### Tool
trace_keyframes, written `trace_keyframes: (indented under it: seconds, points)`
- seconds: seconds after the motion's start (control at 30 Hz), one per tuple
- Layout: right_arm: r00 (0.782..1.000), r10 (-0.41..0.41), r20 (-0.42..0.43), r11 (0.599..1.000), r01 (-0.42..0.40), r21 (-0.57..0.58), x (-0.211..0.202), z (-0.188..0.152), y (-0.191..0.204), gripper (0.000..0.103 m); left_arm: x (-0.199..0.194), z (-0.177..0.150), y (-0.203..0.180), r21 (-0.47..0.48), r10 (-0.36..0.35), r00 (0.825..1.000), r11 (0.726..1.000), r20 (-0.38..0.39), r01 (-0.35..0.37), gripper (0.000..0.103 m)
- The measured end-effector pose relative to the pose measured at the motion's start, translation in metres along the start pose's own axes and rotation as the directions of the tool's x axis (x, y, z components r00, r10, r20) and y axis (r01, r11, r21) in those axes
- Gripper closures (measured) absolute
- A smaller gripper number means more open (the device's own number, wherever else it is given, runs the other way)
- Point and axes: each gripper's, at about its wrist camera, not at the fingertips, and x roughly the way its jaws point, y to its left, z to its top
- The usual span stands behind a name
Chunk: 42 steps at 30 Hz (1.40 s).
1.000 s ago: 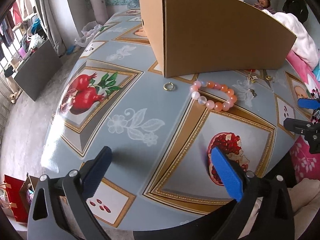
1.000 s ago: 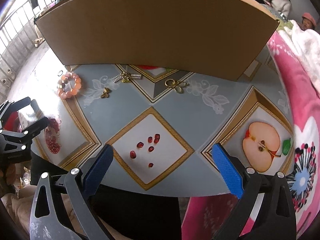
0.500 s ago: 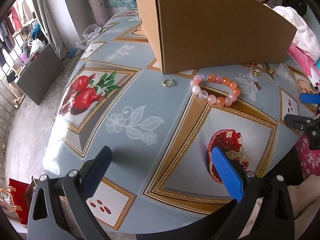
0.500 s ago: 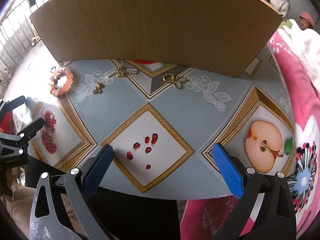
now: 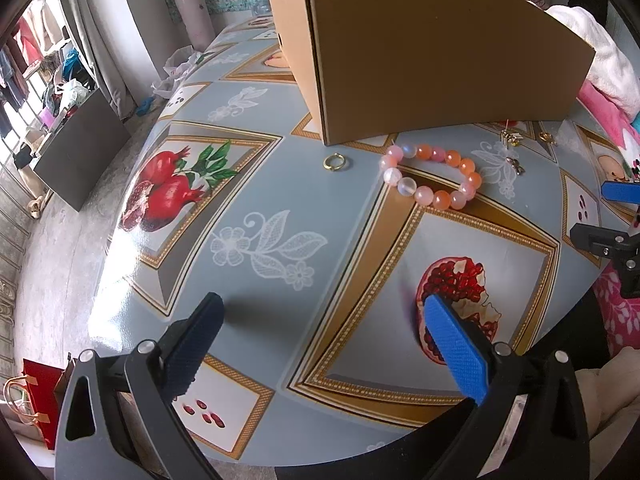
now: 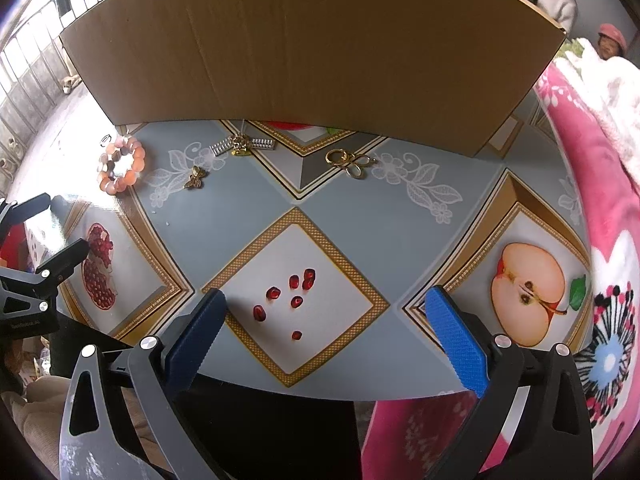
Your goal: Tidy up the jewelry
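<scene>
On the patterned table (image 5: 280, 184), the left gripper (image 5: 324, 320) gapes wide and empty, a gold ring (image 5: 334, 161) and bead bracelet (image 5: 432, 176) lie far by the cardboard box (image 5: 440, 52), and the right gripper (image 6: 324, 320) gapes wide near small gold trinkets (image 6: 348, 162).

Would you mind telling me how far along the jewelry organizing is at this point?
Nothing looks sorted yet. The bead bracelet, gold ring, butterfly charm, silver clip and gold knot piece all lie loose on the tablecloth before the cardboard box. Left gripper and right gripper hover open, jaws empty. Every piece remains.
</scene>
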Motion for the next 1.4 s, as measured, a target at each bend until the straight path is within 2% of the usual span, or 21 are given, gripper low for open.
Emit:
trace_keyframes:
  seconds: [1.4]
  points:
    - [1.000, -0.006, -0.002, 1.000, 0.006, -0.008, 0.0029, -0.0007, 0.0010, 0.006, 0.0011, -0.0004, 0.0007, 0.004, 0.002, 1.000, 1.000, 0.000, -0.002, 0.004]
